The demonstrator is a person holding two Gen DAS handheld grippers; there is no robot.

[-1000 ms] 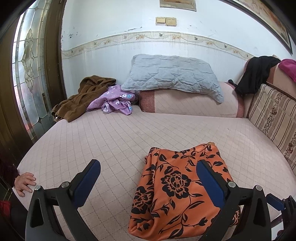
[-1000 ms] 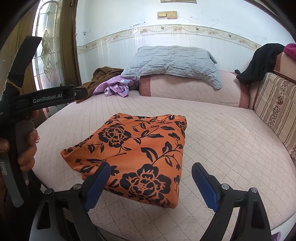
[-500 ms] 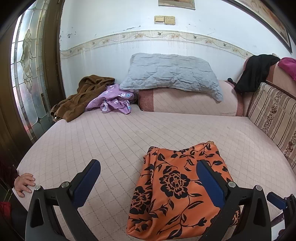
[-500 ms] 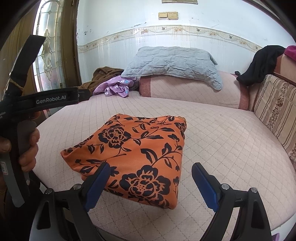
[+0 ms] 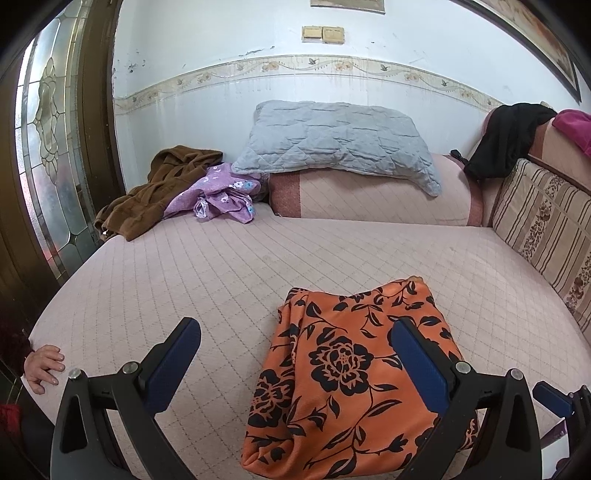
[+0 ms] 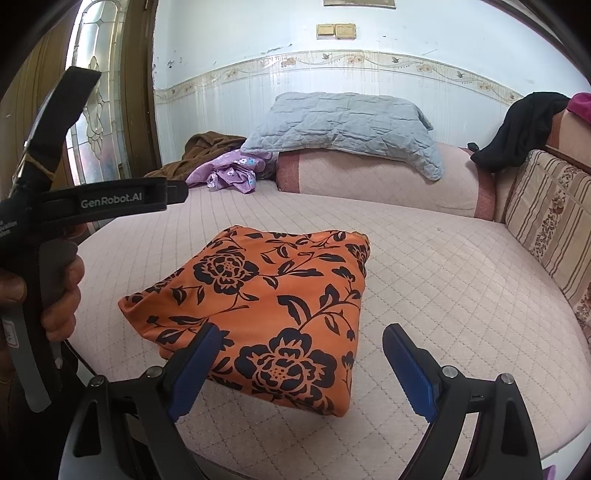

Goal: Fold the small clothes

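Nothing has moved: the orange cloth is folded and waiting.
The left gripper [image 5: 295,354] stays spread wide and empty, the folded orange cloth [image 6: 266,299] lies flat on the pink bed [image 6: 443,277], and the right gripper [image 6: 301,350] stays spread and empty too, so this piece looks done.

Orange cloth [image 6: 273,306] with black flowers; pale pink quilted bed [image 6: 443,280]; grey pillow [image 6: 343,122].

You face a pale wall [image 5: 207,48] with a floral border strip [image 5: 332,64] and two beige switch plates [image 5: 323,34]. A leaded-glass door [image 5: 48,155] stands at the left. The pink quilted bed [image 5: 229,266] carries a grey pillow [image 5: 340,136] on a bolster [image 5: 369,195] along its far edge; a striped cushion [image 5: 546,221] lines its right edge.
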